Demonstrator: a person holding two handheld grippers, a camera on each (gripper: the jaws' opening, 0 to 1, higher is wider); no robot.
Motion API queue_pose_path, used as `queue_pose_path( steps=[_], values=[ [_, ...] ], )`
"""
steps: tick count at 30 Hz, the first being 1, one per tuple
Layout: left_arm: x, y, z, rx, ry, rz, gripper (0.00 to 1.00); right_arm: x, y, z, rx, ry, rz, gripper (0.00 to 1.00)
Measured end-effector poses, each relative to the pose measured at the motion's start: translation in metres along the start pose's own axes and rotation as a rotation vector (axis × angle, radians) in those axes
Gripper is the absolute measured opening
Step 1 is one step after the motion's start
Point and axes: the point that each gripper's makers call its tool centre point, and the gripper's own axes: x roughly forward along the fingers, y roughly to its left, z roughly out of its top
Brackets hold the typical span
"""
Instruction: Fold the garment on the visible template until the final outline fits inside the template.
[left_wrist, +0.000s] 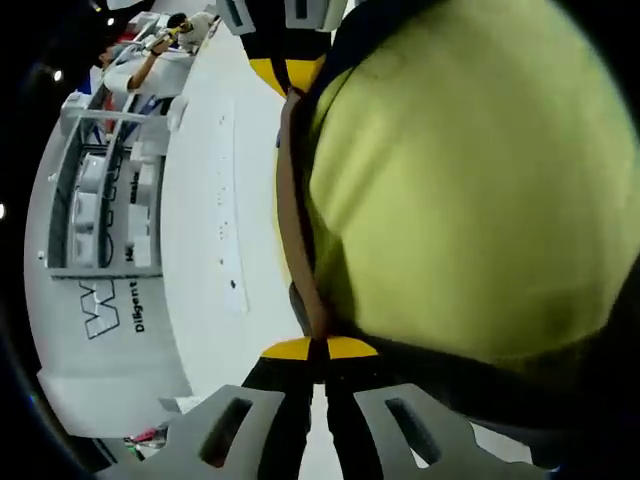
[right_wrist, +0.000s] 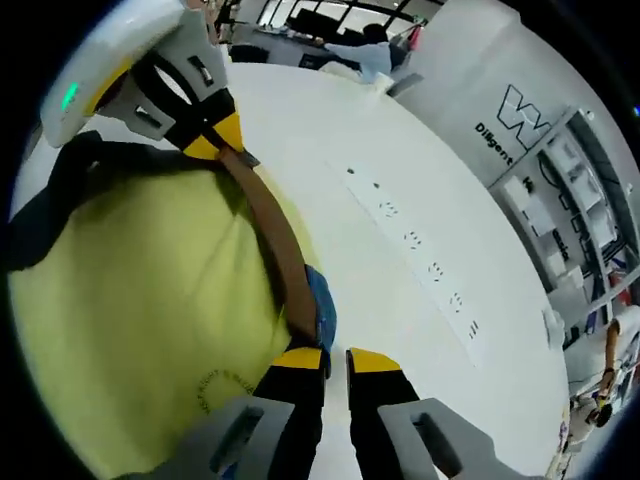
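A yellow-green garment (left_wrist: 470, 190) with a brown band (left_wrist: 298, 220) along one edge hangs over the white table (left_wrist: 205, 300). In the left gripper view, my left gripper (left_wrist: 318, 349) is shut on the band's near end, and my right gripper (left_wrist: 286, 72) pinches the band's far end at the top. In the right gripper view, my right gripper (right_wrist: 337, 360) holds the band (right_wrist: 275, 240) where a blue patch (right_wrist: 321, 305) shows beside it. The garment (right_wrist: 140, 310) spreads to the left, and my left gripper (right_wrist: 218, 135) grips the band's other end. The garment's dark trim runs along its outer edge.
A row of small marks (right_wrist: 425, 245) runs across the white table (right_wrist: 400, 330). White shelving (left_wrist: 105, 200) and a panel with dark lettering (right_wrist: 520, 120) stand beyond the table. A person (right_wrist: 365, 50) sits at the far end, and another person's arm (left_wrist: 150, 60) shows.
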Motion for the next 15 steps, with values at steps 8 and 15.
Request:
queue_pose_path(
  steps=[8,15],
  values=[
    [-0.012,0.01,-0.001,-0.217,-0.066,0.027,0.3,-0.011,0.005,0.002,0.067,-0.025,0.049,0.39],
    [-0.022,0.005,-0.01,-0.304,-0.083,0.018,0.49,-0.024,0.009,0.005,0.137,-0.056,0.068,0.52]
  ],
)
